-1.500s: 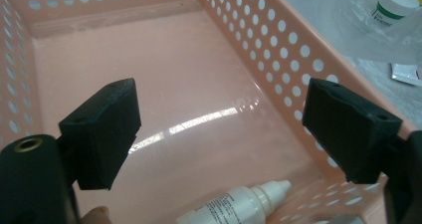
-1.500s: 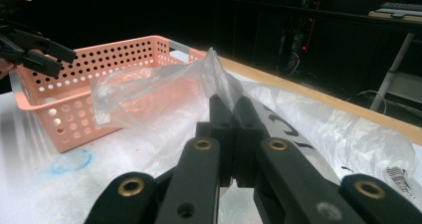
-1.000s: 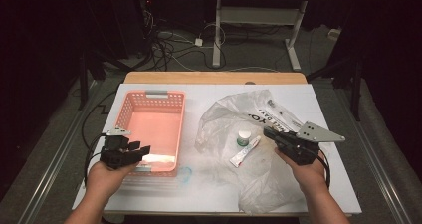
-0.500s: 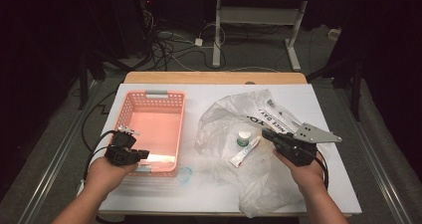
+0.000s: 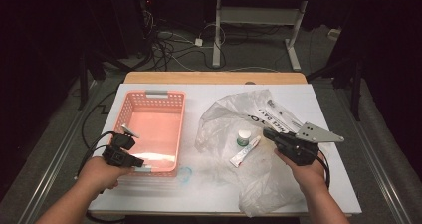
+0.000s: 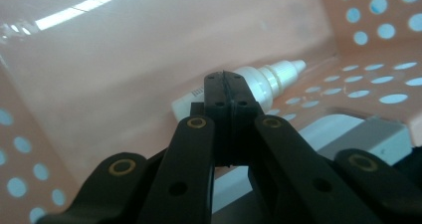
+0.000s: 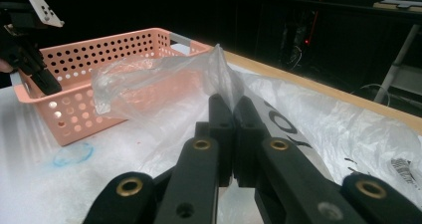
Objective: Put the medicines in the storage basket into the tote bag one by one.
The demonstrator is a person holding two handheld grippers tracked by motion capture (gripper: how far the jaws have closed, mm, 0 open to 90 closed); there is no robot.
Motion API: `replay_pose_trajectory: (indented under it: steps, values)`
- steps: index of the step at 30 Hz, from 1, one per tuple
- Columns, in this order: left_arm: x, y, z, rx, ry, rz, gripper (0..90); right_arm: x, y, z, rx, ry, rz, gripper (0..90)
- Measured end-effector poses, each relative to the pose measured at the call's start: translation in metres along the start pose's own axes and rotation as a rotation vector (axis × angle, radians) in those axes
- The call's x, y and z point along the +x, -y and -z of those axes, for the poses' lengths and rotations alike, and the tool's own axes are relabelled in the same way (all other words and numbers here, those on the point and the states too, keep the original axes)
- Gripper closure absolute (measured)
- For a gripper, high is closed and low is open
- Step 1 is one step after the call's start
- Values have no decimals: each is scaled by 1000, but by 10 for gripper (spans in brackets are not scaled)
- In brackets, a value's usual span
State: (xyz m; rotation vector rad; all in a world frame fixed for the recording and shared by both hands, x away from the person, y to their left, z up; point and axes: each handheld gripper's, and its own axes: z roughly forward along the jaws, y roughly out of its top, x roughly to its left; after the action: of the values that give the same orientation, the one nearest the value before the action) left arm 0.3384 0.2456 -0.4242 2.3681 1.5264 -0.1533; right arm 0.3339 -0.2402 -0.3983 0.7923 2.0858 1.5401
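My left gripper (image 6: 226, 92) pressed together, empty, above dropper bottle (image 6: 259, 82) in basket (image 5: 149, 97). My right gripper (image 7: 233, 114) pinching plastic bag (image 7: 164, 74); keep bag mouth lifted, fetch tube (image 5: 245, 152) next.

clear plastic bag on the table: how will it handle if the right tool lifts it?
Likely floppy: the plastic bag lies crumpled and creased on the table. Probably very light, being thin and see-through. The tube and small jar inside could slide out.
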Motion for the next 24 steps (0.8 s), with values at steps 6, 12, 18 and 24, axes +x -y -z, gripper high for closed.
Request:
replay_pose_trajectory:
  steps: [6,12,18,24]
  values:
    - [0,-4,0,55,16,-23,878,4,0,-2,5,-6,11,899]
    - [-1,-4,-1,68,17,-42,877,3,1,-3,7,-4,7,899]
    - [0,-11,-1,16,-24,-18,877,4,0,-3,5,-4,9,899]
    - [-1,-24,0,-79,-98,-23,877,3,-1,-1,1,-2,5,899]
